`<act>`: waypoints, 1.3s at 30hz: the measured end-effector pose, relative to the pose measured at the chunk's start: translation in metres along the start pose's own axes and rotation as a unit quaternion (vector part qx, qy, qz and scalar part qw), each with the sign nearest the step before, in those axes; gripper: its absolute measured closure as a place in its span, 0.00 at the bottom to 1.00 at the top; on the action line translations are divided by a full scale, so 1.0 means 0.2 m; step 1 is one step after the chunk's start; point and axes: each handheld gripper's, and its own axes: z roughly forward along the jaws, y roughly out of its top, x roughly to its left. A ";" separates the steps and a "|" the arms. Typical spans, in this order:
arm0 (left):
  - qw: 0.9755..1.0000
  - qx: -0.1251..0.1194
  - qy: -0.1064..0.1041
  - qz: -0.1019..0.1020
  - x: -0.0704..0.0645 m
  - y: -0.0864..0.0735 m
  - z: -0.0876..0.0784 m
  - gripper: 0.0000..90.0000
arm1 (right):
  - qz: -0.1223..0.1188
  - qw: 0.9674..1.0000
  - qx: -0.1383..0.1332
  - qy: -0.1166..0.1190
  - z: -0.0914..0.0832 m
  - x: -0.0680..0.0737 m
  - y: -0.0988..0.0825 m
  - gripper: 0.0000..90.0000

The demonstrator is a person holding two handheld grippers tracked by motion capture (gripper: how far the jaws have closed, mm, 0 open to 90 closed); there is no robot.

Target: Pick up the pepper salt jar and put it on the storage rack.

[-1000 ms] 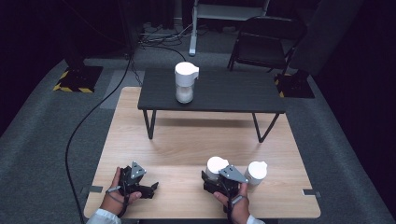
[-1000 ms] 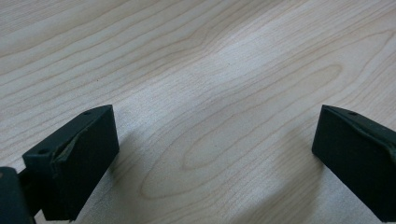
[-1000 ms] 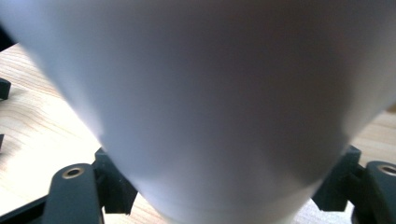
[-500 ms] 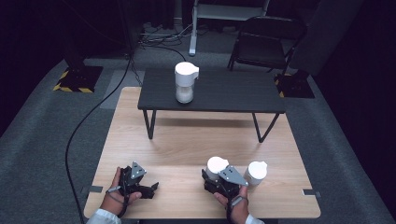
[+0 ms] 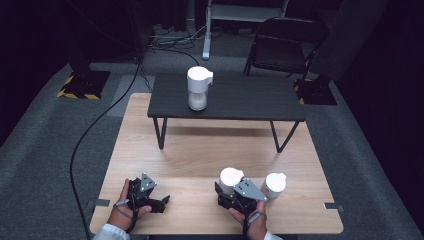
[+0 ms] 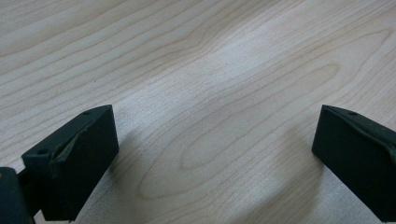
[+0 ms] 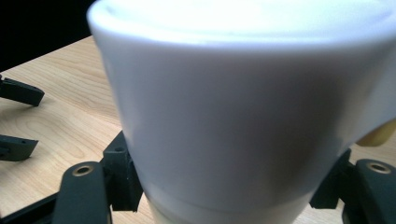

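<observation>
Now clamped on a white cup [image 5: 231, 178], right gripper [image 5: 235, 192], jaws just closed against both sides of its lower body, near front edge of wooden table [image 5: 200, 150]. Just beside it on the right, a second white cup [image 5: 275, 184]. Resting on the tabletop at front left, left gripper [image 5: 155, 201], jaws wide apart, bare wood between. Farther back, on a low black table [image 5: 250, 100], a white-lidded jar [image 5: 198, 88], upright.

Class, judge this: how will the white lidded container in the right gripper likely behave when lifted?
The white container looks rigid, so it probably won't buckle in the right gripper. Its smooth wall may slip. Tall with a wide lid, it could tip if tilted; weight can't be judged.
</observation>
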 end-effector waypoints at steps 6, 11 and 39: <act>1.000 0.000 0.000 0.000 0.00 0.00 0.00 0.00 | -0.010 1.000 -0.007 0.004 -0.06 0.00 0.06 0.33; 1.000 0.000 0.000 0.000 0.00 0.00 0.00 0.00 | -0.009 1.000 -0.014 0.015 -0.12 -0.01 0.14 0.33; 1.000 0.000 0.000 0.000 0.00 0.00 0.00 0.00 | -0.006 0.999 -0.028 0.025 -0.19 -0.17 0.58 0.33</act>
